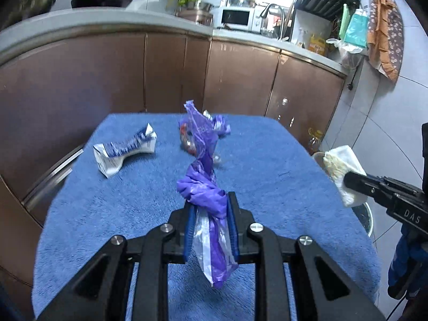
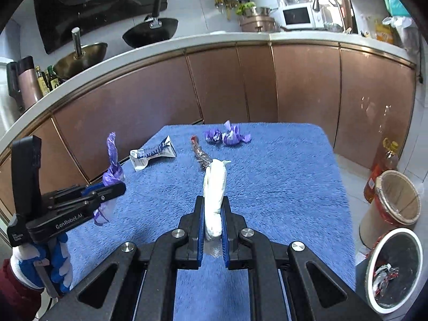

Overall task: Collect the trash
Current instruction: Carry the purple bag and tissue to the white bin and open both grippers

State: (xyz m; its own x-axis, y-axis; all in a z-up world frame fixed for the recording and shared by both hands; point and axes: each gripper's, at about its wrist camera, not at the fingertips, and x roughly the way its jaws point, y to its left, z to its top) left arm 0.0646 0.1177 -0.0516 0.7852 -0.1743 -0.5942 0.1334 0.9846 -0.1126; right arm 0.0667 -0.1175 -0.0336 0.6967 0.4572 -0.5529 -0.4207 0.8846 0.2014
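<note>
The left tool (image 1: 210, 214) is clamping a twisted purple plastic bag (image 1: 203, 187) between its blue pads, the bag's pale tail hanging below the fingers and its upper end standing up over the blue towel-covered tabletop (image 1: 281, 176). The right tool (image 2: 212, 222) is gripping a white wad of tissue (image 2: 214, 187) upright between its own pads, likewise held above the towel. In the right wrist view the left tool is showing at the left edge, held by a hand in a blue and white glove (image 2: 57, 264). To the right of the tabletop, down on the floor, a white-rimmed trash bin (image 2: 393, 267) is sitting with a crumpled silvery wrapper inside it, and just behind it a tan cylindrical container (image 2: 393, 200) is standing open, with a bottle of yellow oil (image 2: 385, 160) beyond. Farther along the towel, a flattened blue and white carton (image 2: 152, 155) is lying near the left edge, a thin brownish wrapper (image 2: 199, 155) is lying near the middle, and two small purple wrappers (image 2: 227, 136) are resting close together near the far edge. Behind the tabletop, brown cabinet doors (image 2: 227, 85) are running under a pale worktop carrying a black wok (image 2: 151, 33) and a white microwave (image 2: 297, 16).
</note>
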